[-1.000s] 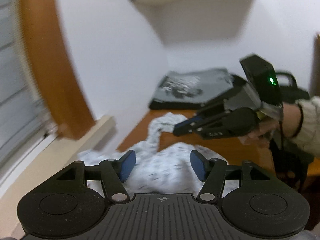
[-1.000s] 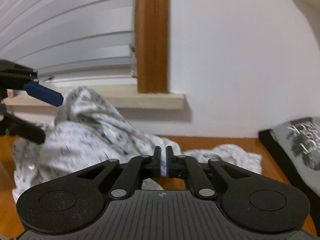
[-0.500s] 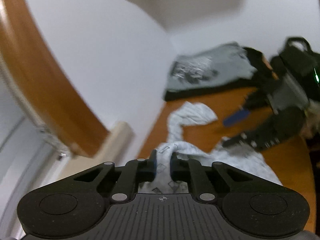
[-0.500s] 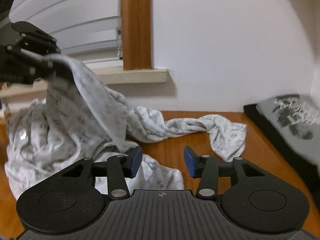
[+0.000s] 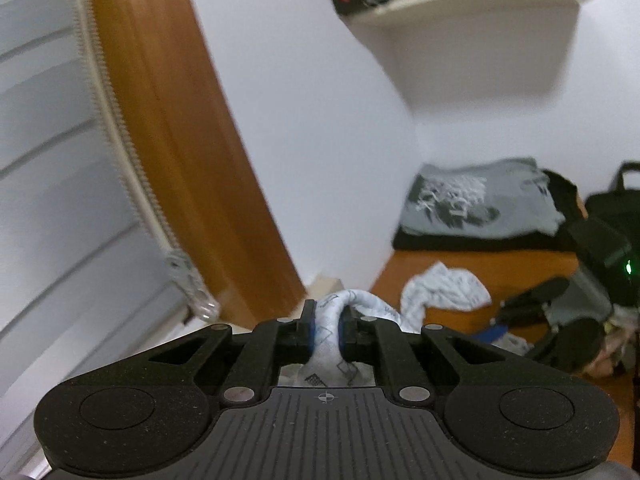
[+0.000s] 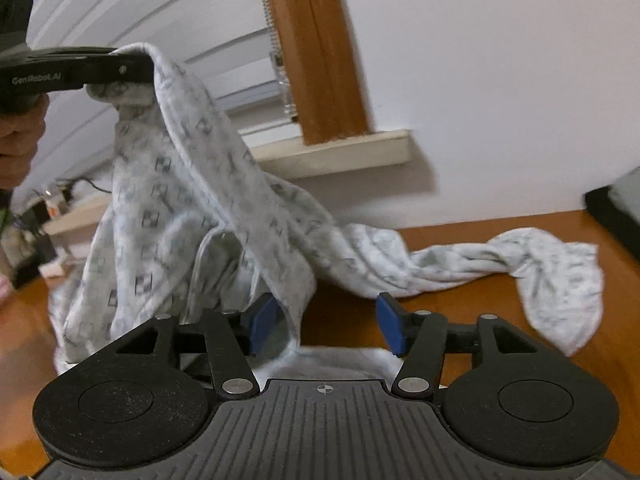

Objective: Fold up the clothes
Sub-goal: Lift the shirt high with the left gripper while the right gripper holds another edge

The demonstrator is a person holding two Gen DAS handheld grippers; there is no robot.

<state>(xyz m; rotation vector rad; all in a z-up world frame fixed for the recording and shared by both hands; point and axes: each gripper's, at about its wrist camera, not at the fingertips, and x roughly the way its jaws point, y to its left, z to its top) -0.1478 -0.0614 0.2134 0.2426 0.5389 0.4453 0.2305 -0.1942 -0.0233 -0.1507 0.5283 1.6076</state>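
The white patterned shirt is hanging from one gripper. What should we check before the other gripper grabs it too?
1. Left gripper pinches the white patterned shirt firmly: ok.
2. Right gripper is open, ready to grab: ok.
3. Cloth lies between the right gripper's pads: not ok, only an edge hangs by the left pad.
4. Shirt lifted off the wooden table: not ok, a sleeve lies on it.
5. Which part of the shirt is pinched: cannot tell.
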